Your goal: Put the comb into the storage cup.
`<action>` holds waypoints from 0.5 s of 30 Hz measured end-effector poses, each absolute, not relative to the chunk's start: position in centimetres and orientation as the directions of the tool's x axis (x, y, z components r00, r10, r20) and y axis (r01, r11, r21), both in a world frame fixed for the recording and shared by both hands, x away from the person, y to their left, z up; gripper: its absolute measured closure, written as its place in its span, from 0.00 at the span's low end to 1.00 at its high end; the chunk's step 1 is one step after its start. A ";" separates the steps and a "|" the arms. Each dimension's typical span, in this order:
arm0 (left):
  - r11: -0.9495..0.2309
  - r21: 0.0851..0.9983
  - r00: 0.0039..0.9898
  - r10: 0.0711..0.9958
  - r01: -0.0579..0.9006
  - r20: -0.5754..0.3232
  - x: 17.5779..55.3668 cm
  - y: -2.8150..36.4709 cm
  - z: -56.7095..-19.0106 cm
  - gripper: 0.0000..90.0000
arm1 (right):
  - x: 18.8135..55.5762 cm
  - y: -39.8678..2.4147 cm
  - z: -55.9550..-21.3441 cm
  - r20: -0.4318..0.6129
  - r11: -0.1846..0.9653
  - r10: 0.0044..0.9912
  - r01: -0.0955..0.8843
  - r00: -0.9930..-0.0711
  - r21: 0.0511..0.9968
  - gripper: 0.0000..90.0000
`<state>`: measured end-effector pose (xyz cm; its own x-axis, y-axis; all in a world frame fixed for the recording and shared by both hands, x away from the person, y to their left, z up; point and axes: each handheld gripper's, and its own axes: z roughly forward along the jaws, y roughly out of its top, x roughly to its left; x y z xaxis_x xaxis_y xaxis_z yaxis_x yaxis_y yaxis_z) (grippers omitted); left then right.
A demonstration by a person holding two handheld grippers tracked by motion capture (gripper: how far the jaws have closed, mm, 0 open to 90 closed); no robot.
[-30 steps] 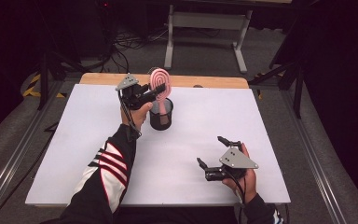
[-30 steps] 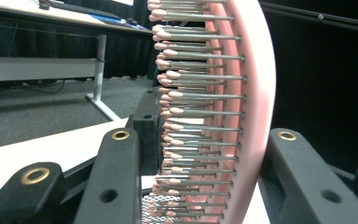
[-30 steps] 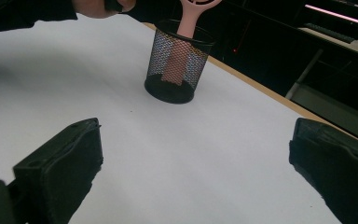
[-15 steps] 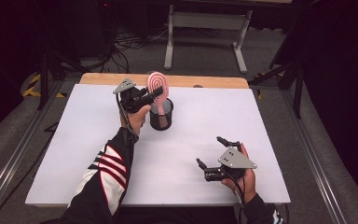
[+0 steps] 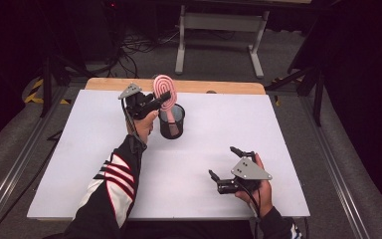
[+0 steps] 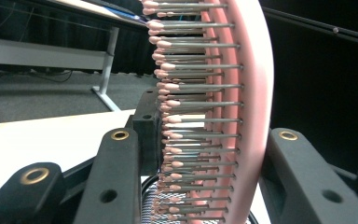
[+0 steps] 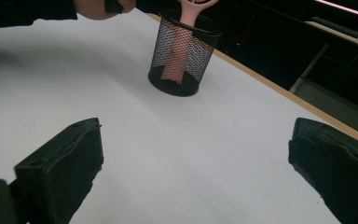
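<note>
Hairbrush (image 5: pixel 165 92) work, pink paddle type, head up. Notes run from biggest thing to smallest.

White table board (image 5: pixel 79 164): broad bare surface in front of you, plenty of room around the job, so nothing crowds either hand.

Black mesh cup (image 5: pixel 172 121): stands upright toward the far middle of the board, open mouth up. It sits well apart from your right hand, which suits a one-handed drop-in from the left.

Hairbrush itself: your left gripper (image 5: pixel 151 103) has its jaws clamped on the brush head, one jaw against the bristle side, the other on the smooth back, as the left gripper view shows (image 6: pixel 205 116). The handle hangs down inside the cup; the right gripper view shows it through the mesh (image 7: pixel 177 58), reaching near the bottom. Whether it rests on the base, I cannot tell. Holding by the head keeps the handle free to go in first and the brush near vertical over the mouth.

Right gripper (image 5: pixel 229 169): parked low near the board's near right edge, jaws spread wide with nothing between them. It looks like a standby pose, kept clear of the left arm's path.

Judgement: insertion is nearly done; release should follow once the handle is seated.
</note>
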<state>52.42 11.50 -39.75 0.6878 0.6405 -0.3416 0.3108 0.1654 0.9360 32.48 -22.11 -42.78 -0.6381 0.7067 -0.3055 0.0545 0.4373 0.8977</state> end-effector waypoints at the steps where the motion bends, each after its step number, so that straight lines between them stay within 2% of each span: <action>1: 0.163 0.937 0.685 0.644 0.309 -0.339 52.5 11.6 -39.8 0.69 | 32.4 -22.1 -42.7 -0.306 0.435 0.707 0.051 -0.638 0.899 0.05; 15: 0.191 0.921 0.651 0.659 0.339 -0.377 53.0 12.6 -40.6 0.68 | 32.4 -21.9 -42.8 -0.315 0.446 0.702 0.050 -0.638 0.894 0.05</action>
<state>53.01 12.61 -40.56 0.6508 0.6593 -0.3765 0.3393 0.1911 0.9211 32.40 -21.93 -42.82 -0.6383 0.7024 -0.3150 0.0497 0.4460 0.8937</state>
